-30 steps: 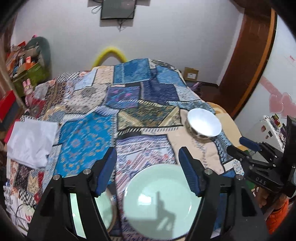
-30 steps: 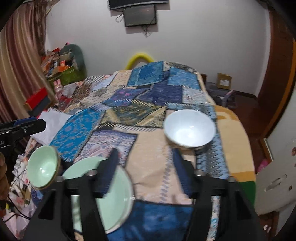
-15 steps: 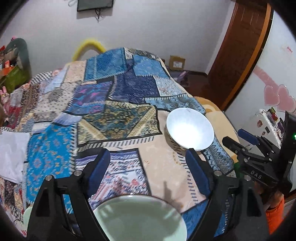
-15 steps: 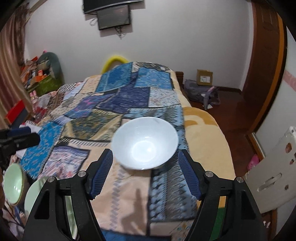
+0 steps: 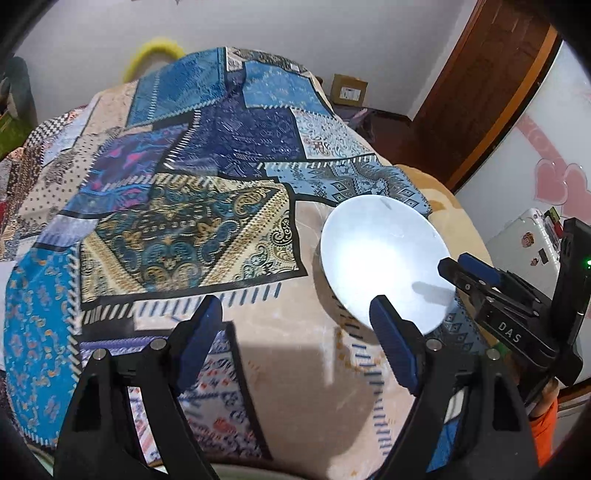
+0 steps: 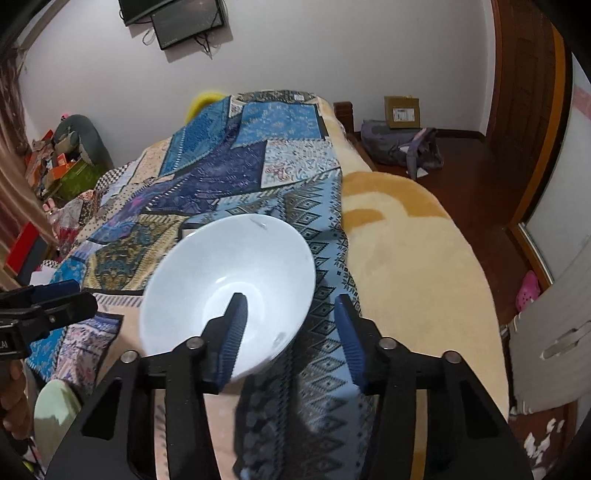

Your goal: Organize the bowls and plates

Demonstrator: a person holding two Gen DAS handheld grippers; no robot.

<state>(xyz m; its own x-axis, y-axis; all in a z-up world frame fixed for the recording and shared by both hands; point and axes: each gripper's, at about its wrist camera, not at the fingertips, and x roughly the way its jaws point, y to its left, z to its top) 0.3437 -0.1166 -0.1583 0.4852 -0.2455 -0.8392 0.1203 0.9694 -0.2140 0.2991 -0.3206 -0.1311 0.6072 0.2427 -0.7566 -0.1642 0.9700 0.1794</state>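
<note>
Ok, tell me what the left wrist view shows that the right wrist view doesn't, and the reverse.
Only the left wrist view: the left gripper, open over the patchwork bedspread with nothing between its fingers, and pink heart stickers on the wall.
Only the right wrist view: the right gripper, whose jaws have just been closing, straddling the bowl's near rim; a wall-mounted screen; a pale green dish.
Both: the round white ceramic bowl and a cardboard box.

The right gripper (image 6: 288,325) straddles the near right rim of a white bowl (image 6: 229,280) sitting on the patchwork cloth (image 6: 236,177); its jaws have just been closing, one finger inside the bowl, the other outside, pads not yet pressing. The left gripper (image 6: 48,302) shows at the left edge, above a pale green dish (image 6: 55,406).
</note>
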